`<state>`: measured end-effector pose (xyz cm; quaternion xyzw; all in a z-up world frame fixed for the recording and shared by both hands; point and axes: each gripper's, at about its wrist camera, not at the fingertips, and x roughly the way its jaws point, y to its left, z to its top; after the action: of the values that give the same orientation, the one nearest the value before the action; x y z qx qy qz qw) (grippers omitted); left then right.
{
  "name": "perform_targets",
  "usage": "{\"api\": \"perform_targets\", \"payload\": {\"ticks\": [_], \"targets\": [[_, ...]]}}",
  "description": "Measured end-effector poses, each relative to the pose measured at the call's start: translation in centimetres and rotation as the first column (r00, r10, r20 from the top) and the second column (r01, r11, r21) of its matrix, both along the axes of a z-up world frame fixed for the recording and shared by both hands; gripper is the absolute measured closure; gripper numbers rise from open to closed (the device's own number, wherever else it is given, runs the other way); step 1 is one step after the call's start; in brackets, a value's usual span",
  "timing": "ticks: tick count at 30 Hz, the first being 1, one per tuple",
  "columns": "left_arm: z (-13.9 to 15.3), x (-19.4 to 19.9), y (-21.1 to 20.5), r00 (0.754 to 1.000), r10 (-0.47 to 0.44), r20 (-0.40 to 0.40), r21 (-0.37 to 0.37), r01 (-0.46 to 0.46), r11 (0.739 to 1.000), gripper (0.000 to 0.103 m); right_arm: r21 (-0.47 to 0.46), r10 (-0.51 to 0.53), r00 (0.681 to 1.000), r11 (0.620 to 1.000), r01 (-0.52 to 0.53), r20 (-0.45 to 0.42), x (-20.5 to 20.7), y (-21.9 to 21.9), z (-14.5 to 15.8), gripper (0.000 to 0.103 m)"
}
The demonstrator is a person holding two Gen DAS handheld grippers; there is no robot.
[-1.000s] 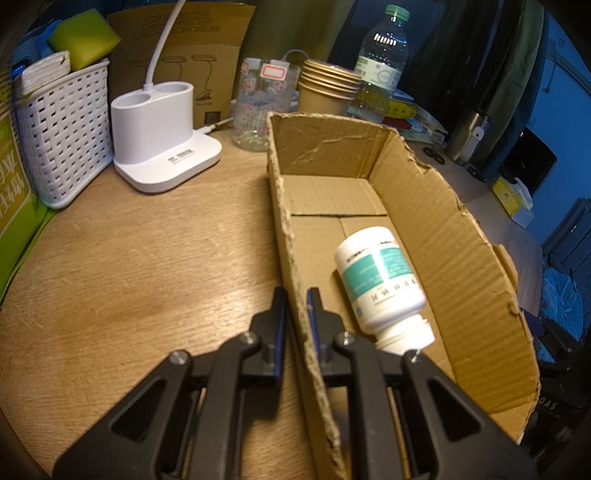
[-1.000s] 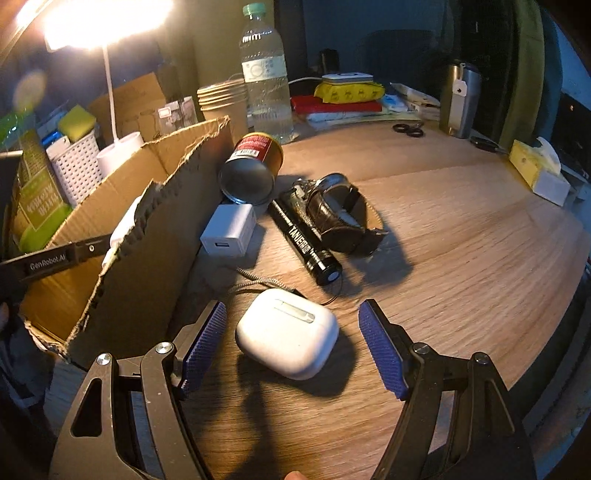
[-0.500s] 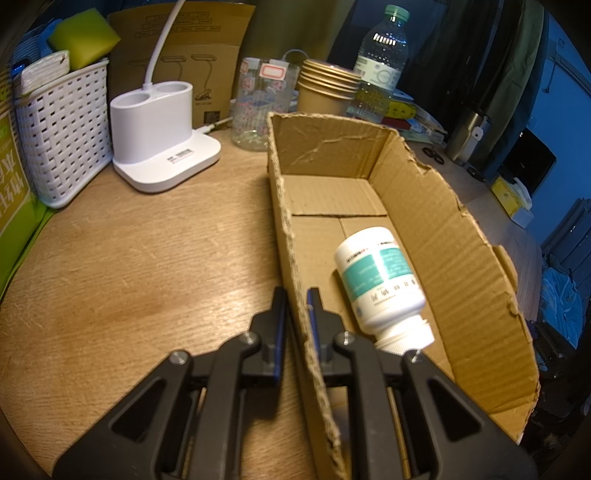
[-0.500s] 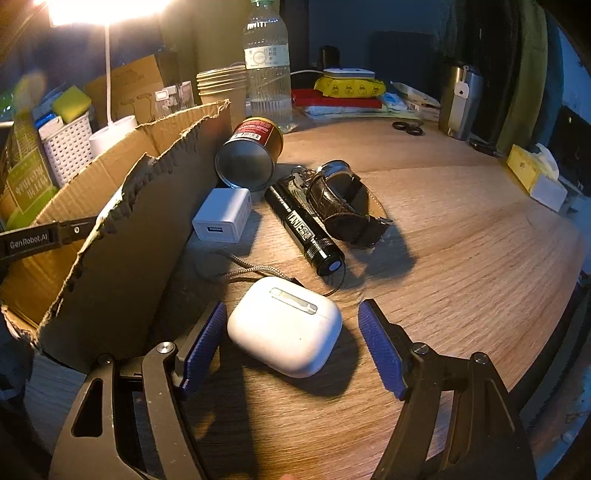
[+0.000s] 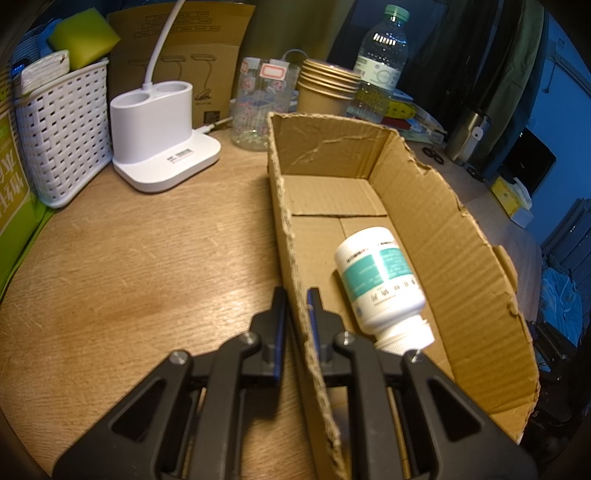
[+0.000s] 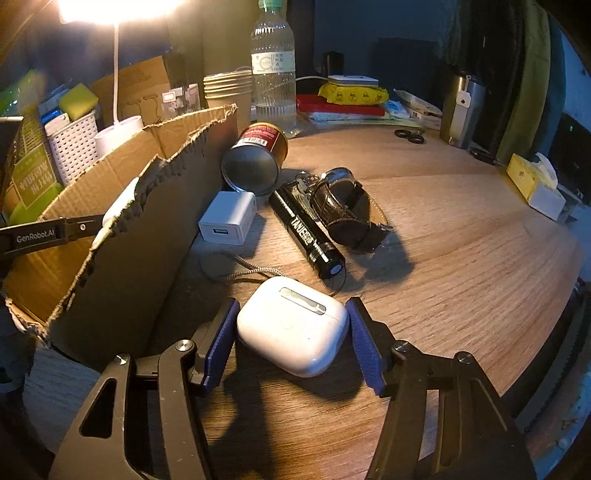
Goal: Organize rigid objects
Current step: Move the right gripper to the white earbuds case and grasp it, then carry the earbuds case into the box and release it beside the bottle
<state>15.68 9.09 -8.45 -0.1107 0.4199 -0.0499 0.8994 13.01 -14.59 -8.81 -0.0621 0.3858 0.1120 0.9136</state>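
A brown corrugated cardboard box (image 5: 436, 221) sits on a light wood-grain desk (image 5: 129, 258). Inside it lies a white pill bottle (image 5: 380, 280) with a teal label. Toward the desk's far left edge stand a white woven-pattern basket (image 5: 62, 133) and a white lamp base (image 5: 159, 136). Beside the box lie a white earbud case (image 6: 291, 325), a white charger cube (image 6: 229, 218), a black flashlight (image 6: 306, 232), a red-labelled silver can (image 6: 258, 158) and a dark brown strap (image 6: 347, 210). The gripper pads (image 6: 221, 339) are blue.

From your right wrist view, the cardboard box (image 6: 122, 236) wall hides most of the white bottle (image 6: 118, 201). Glare swallows the lamp head (image 6: 118, 9) at the top edge. The flashlight (image 6: 306, 232) partly covers the watch (image 6: 347, 210) behind it.
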Motion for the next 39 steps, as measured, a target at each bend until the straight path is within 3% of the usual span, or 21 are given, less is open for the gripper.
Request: {"api": "perform_targets", "payload": {"ticks": [17, 39], "targets": [[0.0, 0.0, 0.0, 1.000, 0.000, 0.000, -0.001, 0.000, 1.000, 0.091, 0.062, 0.007, 0.999, 0.998, -0.011, 0.053, -0.9, -0.5, 3.5, 0.041], [0.0, 0.0, 0.0, 1.000, 0.000, 0.000, -0.001, 0.000, 1.000, 0.091, 0.099, 0.114, 0.982, 0.987, -0.130, 0.154, -2.5, 3.1, 8.0, 0.041]]}}
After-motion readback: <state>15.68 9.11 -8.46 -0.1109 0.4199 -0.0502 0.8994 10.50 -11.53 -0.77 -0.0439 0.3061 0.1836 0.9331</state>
